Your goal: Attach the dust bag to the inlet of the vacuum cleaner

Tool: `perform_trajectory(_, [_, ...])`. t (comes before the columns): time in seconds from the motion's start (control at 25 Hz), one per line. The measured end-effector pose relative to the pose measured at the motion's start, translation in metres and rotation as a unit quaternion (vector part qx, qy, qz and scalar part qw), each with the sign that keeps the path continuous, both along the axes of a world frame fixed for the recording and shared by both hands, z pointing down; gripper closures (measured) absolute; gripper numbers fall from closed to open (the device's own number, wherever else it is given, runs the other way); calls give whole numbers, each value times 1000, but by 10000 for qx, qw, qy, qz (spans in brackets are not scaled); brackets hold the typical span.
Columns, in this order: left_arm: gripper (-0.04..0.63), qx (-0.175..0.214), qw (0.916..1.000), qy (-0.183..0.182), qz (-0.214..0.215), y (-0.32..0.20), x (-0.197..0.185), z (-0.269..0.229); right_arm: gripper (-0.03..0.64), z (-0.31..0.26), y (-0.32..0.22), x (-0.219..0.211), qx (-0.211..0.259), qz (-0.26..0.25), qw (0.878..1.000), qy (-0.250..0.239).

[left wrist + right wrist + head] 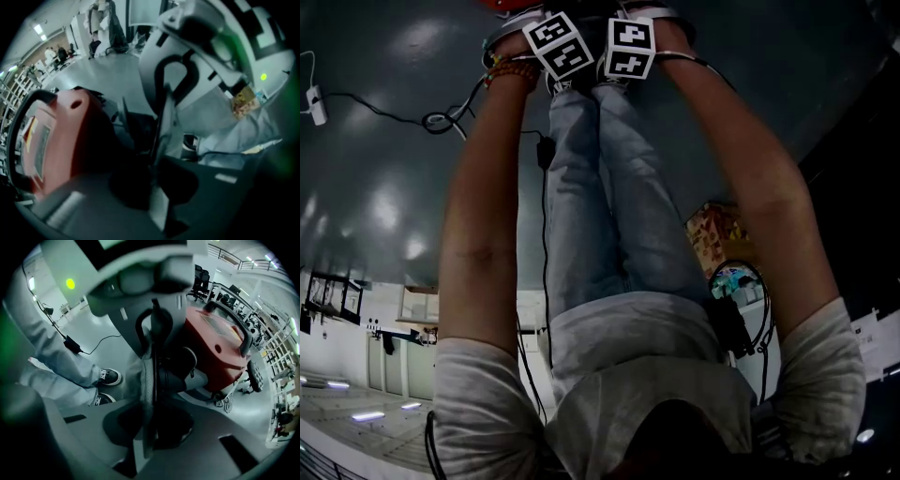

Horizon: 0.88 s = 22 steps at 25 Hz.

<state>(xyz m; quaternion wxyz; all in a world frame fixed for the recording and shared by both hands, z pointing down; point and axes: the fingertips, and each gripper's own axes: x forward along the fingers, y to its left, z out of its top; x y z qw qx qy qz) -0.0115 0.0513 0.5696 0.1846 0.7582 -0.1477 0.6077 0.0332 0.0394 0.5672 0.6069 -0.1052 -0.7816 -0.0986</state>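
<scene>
Right gripper view: bag (148,380) edge, floor (101,326)

I see a glossy grey floor (384,159) catching reflections, ceiling light strips (252,259) overhead, black office chairs (201,277) farther off, and metal shelving racks (11,89) along one side.

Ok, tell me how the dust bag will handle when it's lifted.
Probably floppy: the dust bag bunches in soft folds in the right claw. Likely light, since thin pinches by it and the left claw seem enough. Its dotted fabric texture should resist slipping.
</scene>
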Motion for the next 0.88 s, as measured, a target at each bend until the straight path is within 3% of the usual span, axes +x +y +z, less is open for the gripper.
perform_trajectory(0.12, [568,-75,9999,-13,-119,0,0,10,584,-4,-5,0,54,-143,9999,6])
perform_trajectory(0.36, [571,112,9998,24,139,-13,7,-15,584,11,-10,11,-25,43,9999,157])
perform_trajectory(0.52, [575,-87,9997,46,-225,-10,1,-2,583,-4,-20,1,98,-332,9993,157])
perform_trajectory(0.64, [575,-198,9993,27,-321,-8,-3,5,583,0,-27,-6,50,-341,9993,137])
perform_trajectory(0.88, [569,67,10000,-13,-21,-20,7,-13,583,14,-20,10,-75,-108,9997,203])
